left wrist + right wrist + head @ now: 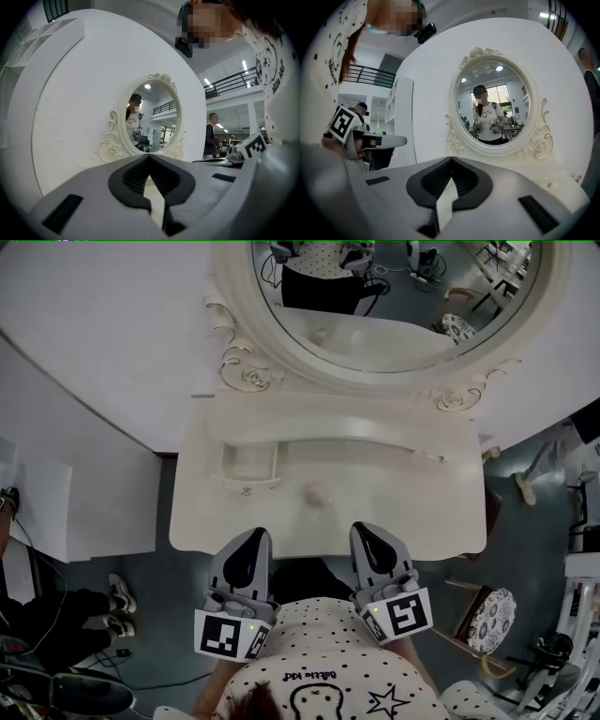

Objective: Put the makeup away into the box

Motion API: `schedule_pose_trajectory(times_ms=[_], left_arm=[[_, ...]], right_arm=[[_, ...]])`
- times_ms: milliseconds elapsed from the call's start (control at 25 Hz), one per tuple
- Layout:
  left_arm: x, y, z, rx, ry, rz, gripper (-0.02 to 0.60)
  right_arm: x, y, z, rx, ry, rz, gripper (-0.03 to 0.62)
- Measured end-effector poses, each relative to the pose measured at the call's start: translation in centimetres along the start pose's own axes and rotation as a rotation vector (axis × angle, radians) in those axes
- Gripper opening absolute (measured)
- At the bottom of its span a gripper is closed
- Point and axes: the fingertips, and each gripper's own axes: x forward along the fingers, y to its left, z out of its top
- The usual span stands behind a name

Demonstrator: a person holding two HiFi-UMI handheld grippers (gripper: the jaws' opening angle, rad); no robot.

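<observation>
your left tool (255, 540) and right tool (364, 532) are closed and empty, the small item (316, 493) lying ahead between them on the tabletop (412, 521), nearer the right.

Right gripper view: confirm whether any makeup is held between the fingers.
No, the right gripper's fingers meet at their tips with nothing between them.

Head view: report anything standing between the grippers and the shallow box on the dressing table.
Almost nothing: only a faint pinkish spot, too blurred to identify, lies on the dressing table roughly between the right gripper and the shallow box. The left gripper faces bare tabletop. Both grippers' jaws are shut and empty.
</observation>
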Motion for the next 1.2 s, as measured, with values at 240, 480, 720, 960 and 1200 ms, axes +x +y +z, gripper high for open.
schedule_pose_trajectory(times_ms=[240,480,720,960,1200], left_arm=[[1.9,-0.6,0.1,-0.013,-0.002,-0.003,-0.005],[3.2,-0.6,0.7,0.008,0.001,-0.016,-0.005],[3.9,0.2,0.9,0.003,0.018,-0.038,-0.005],[4.7,0.8,1.9,0.017,0.029,-0.059,-0.005],[5.1,0.4,1.9,0.050,0.042,-0.094,-0.005]], right_arm=[[0.1,-2.2,0.0,0.009,-0.001,-0.014,0.006],[0.5,-3.3,0.5,0.024,-0.007,-0.037,0.006],[1.2,-3.4,0.8,0.038,-0.001,-0.062,0.006],[1.9,-3.2,1.7,0.050,-0.008,-0.077,0.006],[2.4,-3.2,1.6,0.052,0.000,-0.096,0.006]])
